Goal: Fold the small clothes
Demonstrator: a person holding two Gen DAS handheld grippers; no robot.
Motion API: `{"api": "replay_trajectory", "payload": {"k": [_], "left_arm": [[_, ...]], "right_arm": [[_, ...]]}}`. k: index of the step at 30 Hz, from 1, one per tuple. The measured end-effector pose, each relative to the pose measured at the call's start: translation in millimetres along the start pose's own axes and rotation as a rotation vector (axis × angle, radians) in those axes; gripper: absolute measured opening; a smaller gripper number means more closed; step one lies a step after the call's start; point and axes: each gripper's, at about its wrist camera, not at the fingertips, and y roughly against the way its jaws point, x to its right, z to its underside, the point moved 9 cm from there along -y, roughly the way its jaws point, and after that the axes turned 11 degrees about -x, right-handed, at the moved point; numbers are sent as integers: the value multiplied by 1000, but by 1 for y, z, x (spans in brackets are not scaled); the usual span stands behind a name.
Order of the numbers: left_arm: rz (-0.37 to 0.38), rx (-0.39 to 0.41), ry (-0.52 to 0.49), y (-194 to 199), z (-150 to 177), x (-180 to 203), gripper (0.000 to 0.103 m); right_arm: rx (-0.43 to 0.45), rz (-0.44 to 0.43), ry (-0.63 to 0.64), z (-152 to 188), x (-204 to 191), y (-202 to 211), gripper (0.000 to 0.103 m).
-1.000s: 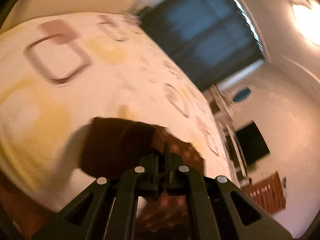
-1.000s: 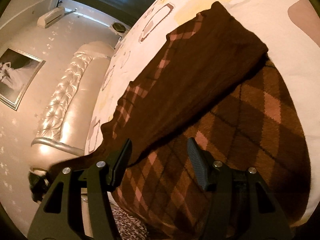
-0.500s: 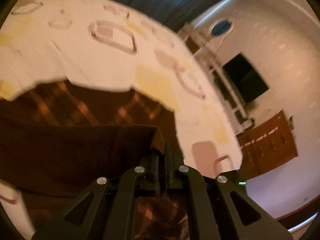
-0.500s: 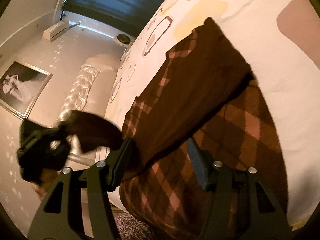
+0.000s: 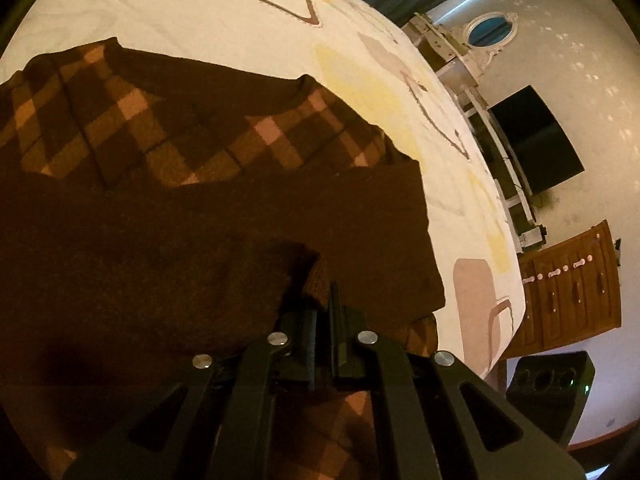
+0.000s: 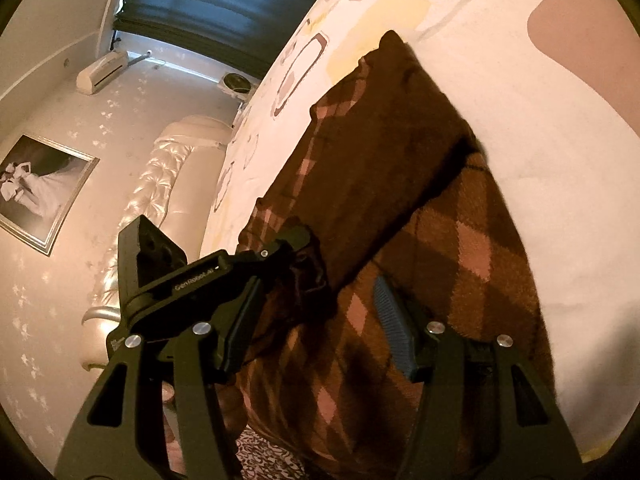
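A brown sweater with a pink argyle pattern point(image 5: 168, 136) lies on the bed; it also shows in the right wrist view point(image 6: 452, 264). One plain brown sleeve point(image 6: 384, 160) is folded across it. My left gripper point(image 5: 324, 312) is shut on the cuff of the other sleeve point(image 5: 200, 264) and holds it over the sweater body. The left gripper also shows in the right wrist view point(image 6: 308, 264), with the cuff pinched in it. My right gripper point(image 6: 316, 320) is open and empty, just above the sweater's lower part.
The bed sheet point(image 5: 200, 12) is white with yellow and taupe shapes. A padded headboard point(image 6: 160, 184) and a framed picture point(image 6: 36, 188) are beyond the bed. A wooden cabinet point(image 5: 568, 284), a TV point(image 5: 536, 136) and a dark speaker point(image 5: 548, 388) stand past the bed edge.
My left gripper has carried the sleeve cuff inward over the sweater body, entering the right wrist view. The right gripper has stayed open and nearly still.
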Motion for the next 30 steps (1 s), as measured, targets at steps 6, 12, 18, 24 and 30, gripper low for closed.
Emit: {"api": "replay_trajectory", "payload": {"k": [6,12,18,24,30], "left_arm": [[-45,127,-72,57,27,-12,58],[-226,359,-18,117,66,-85,74],[-155,387,106,120,61,-121,74],[-233,403,53,111,63,-130,74],[-235,418,44,112,64,-132,75]], "right_arm": [[40,-27,34,-11,-17,14,57],[-15,-4,79,-16,-24,-5,57],[-64,63,64,-30,-15,-35,57],[-138,83,32,-33,-11,-63,52],[-196,105,86,-37,-26,-78,4]]}}
